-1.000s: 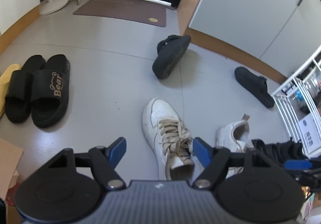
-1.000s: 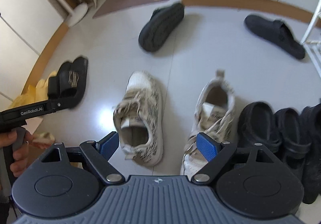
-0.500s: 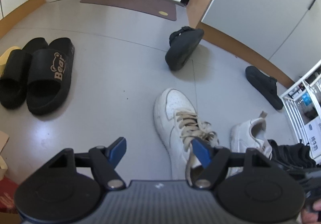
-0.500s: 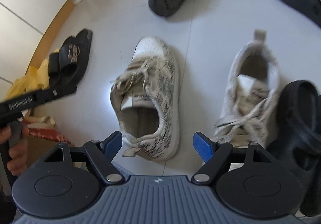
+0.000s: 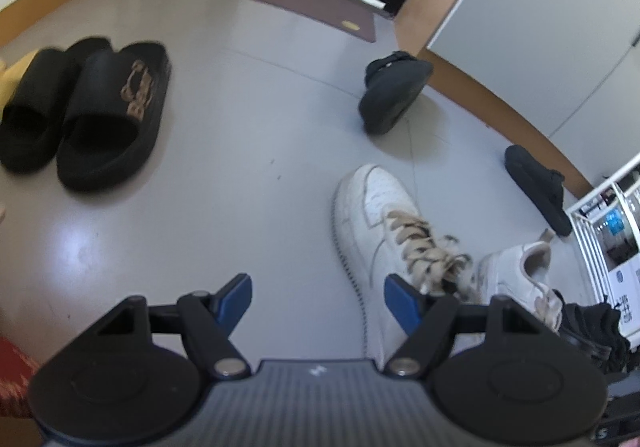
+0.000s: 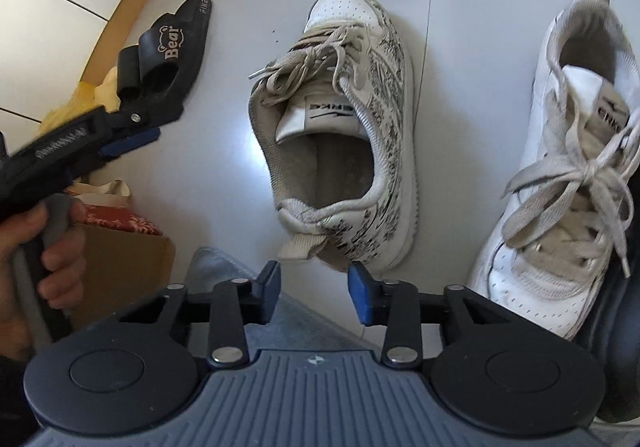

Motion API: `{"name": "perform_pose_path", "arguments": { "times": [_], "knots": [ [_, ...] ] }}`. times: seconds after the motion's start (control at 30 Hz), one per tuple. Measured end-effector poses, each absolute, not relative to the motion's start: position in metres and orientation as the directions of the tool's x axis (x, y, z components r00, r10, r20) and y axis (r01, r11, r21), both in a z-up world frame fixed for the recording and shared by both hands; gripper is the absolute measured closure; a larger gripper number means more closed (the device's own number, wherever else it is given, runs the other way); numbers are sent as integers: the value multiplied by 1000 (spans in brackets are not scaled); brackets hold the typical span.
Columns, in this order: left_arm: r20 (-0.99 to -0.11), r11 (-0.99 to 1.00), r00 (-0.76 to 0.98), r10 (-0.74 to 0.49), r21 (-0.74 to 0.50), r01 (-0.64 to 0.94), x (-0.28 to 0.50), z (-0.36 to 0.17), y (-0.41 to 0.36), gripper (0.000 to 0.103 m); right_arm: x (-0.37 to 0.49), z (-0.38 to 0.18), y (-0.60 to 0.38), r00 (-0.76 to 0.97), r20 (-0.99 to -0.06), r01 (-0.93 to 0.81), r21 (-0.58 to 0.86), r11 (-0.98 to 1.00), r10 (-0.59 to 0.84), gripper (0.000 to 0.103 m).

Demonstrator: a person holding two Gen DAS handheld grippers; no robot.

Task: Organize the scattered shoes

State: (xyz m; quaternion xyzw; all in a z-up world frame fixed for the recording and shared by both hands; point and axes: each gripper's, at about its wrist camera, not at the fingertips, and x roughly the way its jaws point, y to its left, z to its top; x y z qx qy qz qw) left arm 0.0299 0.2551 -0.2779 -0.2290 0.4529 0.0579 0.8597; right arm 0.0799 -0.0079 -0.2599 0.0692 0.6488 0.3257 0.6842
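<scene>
Brown cardboard box [image 6: 120, 267] at left, under a red patterned thing [image 6: 120, 221]; contents can't be made out. Black rubber slides [image 5: 108, 111] with gold "Bear" print sit paired on the glossy grey floor [image 5: 240, 127]. The left gripper [image 5: 318, 297] hangs spread, nothing between its blue pads. White leather sneaker [image 6: 340, 135] with grey scuffed pattern and beige laces lies mid-floor, heel tab just ahead of the right gripper [image 6: 313, 297], whose jaws are closing with nothing pinched. Its mate [image 6: 568, 167] lies right, reversed. Only the left view shows the white wire rack [image 5: 604, 247], holding possibly boxes; only the right view shows the hand [image 6: 40, 247].
</scene>
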Motion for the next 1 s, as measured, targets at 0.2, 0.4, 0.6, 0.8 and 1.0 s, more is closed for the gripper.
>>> {"name": "perform_pose_path", "arguments": {
  "times": [0.2,0.4,0.6,0.8,1.0],
  "knots": [
    [-810,881,577,-105,-345,-324,22,-286,262,28,85,-252,-12,-16,-827,-296,541,787,562,53],
    [-804,880,583,-112,-353,-318,20,-286,260,28,91,-260,-14,-24,-836,-253,536,806,548,69],
    [-799,876,591,-116,-362,-318,18,-286,258,28,91,-263,-15,-9,-839,-296,523,800,545,97],
    [-797,866,591,-126,-379,-326,17,-291,253,28,99,-253,-26,89,-879,-296,426,855,469,97],
    [-798,865,587,-138,-386,-321,18,-295,249,28,120,-252,-43,188,-889,-269,362,892,418,97]
  ]
}}
